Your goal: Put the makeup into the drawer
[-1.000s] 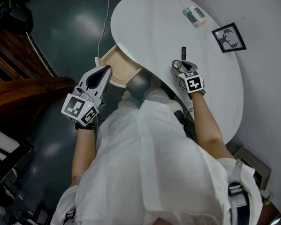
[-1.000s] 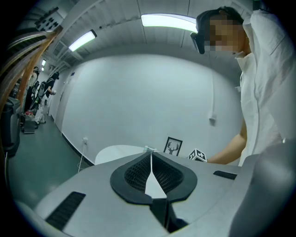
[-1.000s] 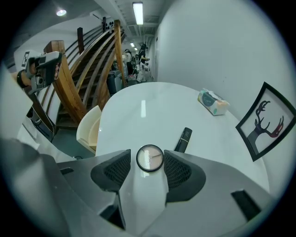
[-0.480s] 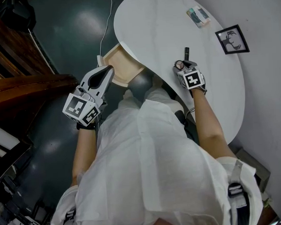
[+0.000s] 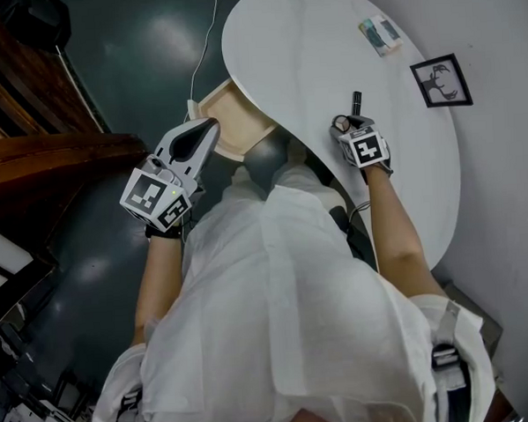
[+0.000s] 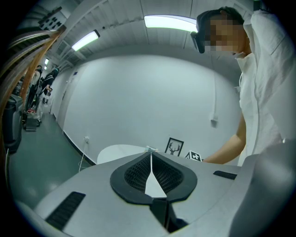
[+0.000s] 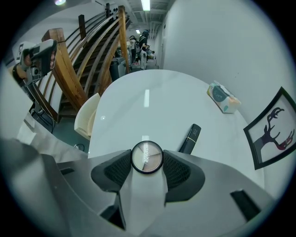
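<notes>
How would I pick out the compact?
Find the white oval table, then the right gripper at its near edge. The compact is clamped between its jaws: a small black-rimmed disc with beige and pink shades, unlike the long black tube lying just beyond it.

Holding a round, black-rimmed compact [image 7: 147,157] of beige shades face-up in the right claw [image 7: 147,163]; black lipstick tube [image 7: 190,137] lying flat just beyond; pale wooden drawer [image 5: 228,119] hanging open under the edge of the tabletop [image 5: 326,44].
</notes>
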`<action>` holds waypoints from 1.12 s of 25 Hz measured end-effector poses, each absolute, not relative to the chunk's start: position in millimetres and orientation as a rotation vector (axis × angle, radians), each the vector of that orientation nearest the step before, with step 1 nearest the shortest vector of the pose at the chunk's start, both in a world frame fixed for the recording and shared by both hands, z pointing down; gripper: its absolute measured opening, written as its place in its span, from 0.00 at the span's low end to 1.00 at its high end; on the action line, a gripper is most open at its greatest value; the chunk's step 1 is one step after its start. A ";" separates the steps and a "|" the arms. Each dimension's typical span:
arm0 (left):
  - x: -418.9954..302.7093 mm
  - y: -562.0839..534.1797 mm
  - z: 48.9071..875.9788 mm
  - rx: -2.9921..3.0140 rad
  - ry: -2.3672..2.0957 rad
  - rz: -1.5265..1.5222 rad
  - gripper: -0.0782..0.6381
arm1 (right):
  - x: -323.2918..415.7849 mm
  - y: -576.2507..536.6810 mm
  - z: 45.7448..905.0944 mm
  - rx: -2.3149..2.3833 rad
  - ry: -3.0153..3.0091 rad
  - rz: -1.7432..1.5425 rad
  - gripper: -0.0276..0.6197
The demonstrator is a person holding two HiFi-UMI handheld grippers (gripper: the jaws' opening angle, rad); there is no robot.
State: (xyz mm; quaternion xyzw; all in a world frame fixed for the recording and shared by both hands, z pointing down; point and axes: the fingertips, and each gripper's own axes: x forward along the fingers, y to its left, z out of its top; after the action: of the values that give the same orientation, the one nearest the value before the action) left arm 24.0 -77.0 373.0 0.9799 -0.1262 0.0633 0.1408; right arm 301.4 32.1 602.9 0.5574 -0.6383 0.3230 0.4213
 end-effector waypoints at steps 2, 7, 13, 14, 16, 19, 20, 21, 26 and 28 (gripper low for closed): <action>22.3 -78.4 372.7 2.833 -0.365 0.178 0.13 | 299.9 30.6 602.7 1.378 -1.598 0.805 0.36; 12.2 -82.4 373.0 2.817 -0.406 0.166 0.13 | 299.6 30.3 603.0 1.350 -1.590 0.803 0.36; -1.0 -85.3 376.9 2.796 -0.454 0.153 0.13 | 299.4 30.2 607.1 1.327 -1.579 0.814 0.36; -2.7 -85.7 377.6 2.793 -0.462 0.152 0.13 | 299.7 30.2 606.4 1.320 -1.574 0.810 0.36; -5.9 -86.5 378.0 2.788 -0.477 0.148 0.13 | 300.5 30.5 605.6 1.307 -1.562 0.805 0.36; -10.3 -86.9 378.7 2.789 -0.489 0.143 0.13 | 299.7 29.7 607.8 1.287 -1.566 0.802 0.36; -11.8 -87.1 378.9 2.787 -0.494 0.143 0.13 | 299.1 28.5 607.4 1.286 -1.569 0.798 0.36; -13.4 -87.3 379.0 2.784 -0.500 0.143 0.13 | 298.3 26.6 605.8 1.288 -1.569 0.794 0.36; -19.3 -87.6 379.6 2.778 -0.517 0.138 0.13 | 282.5 9.0 603.4 1.274 -1.610 0.779 0.36; -21.1 -88.2 379.1 2.777 -0.527 0.136 0.13 | 275.3 1.3 606.5 1.263 -1.633 0.781 0.36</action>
State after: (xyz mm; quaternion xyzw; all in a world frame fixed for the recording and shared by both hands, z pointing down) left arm -21.1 -88.2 379.1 0.9694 -0.1840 0.0476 0.1553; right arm 275.3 1.3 606.5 0.5109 -0.6605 0.3158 0.4506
